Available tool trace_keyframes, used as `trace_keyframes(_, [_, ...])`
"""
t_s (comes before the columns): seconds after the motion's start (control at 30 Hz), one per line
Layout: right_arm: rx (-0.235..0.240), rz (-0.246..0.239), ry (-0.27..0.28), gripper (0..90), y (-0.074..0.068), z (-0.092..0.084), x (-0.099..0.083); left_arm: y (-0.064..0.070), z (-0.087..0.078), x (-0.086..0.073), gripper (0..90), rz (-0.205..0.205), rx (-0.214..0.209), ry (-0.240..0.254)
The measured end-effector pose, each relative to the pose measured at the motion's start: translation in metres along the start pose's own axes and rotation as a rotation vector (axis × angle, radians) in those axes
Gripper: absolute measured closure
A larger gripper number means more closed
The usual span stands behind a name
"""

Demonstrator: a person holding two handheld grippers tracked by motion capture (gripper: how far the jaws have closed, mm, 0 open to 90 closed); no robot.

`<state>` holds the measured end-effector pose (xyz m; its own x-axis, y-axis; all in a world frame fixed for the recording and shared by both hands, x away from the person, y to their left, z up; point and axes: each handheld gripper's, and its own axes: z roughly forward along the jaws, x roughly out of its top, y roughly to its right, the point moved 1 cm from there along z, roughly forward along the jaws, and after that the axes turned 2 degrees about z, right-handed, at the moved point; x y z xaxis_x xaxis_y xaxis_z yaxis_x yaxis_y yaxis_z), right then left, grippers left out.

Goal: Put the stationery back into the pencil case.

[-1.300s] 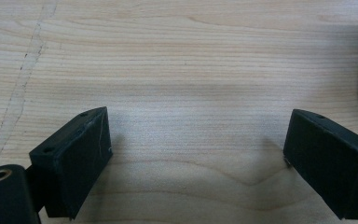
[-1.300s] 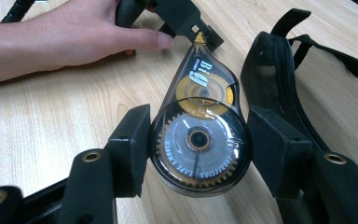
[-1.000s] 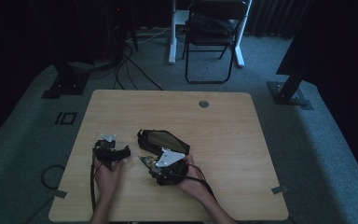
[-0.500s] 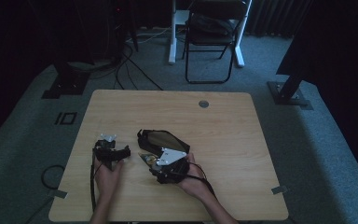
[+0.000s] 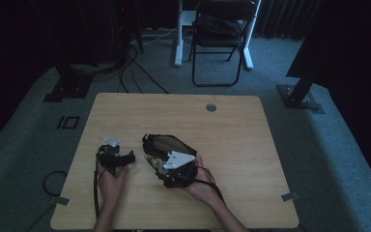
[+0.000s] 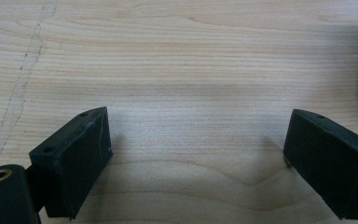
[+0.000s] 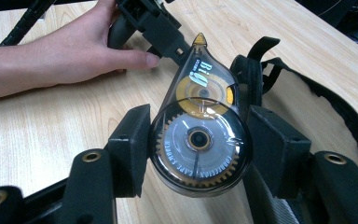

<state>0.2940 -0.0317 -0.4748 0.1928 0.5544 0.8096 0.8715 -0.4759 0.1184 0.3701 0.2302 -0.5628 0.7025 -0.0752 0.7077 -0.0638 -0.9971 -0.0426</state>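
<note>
The correction tape (image 7: 199, 135), clamped by its round smooth sides in the right hand-held gripper (image 7: 198, 149) above the counter (image 5: 232, 125) beside the black pouch (image 7: 307, 107), could slip out if pressure drops, while the left hand-held gripper (image 6: 198, 154) stands apart, empty.

The tape roller (image 7: 199, 135) was smoky clear with yellow gears, a yellow tip and white lettering; the tongs (image 7: 196, 149) black; the pouch (image 7: 307, 107) black with a tan lining; the desk (image 5: 251, 145) pale wood grain
</note>
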Motion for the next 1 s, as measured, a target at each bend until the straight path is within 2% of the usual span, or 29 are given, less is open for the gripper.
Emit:
trace_keyframes(0.6, [-0.022, 0.017, 0.035, 41.6, 0.010, -0.010, 0.006, 0.000, 0.000, 0.000, 7.8, 0.000, 0.000, 0.000])
trace_keyframes(1.0, [-0.050, 0.023, 0.054, 41.7, 0.022, -0.020, 0.012, 0.000, 0.000, 0.000, 7.8, 0.000, 0.001, 0.000])
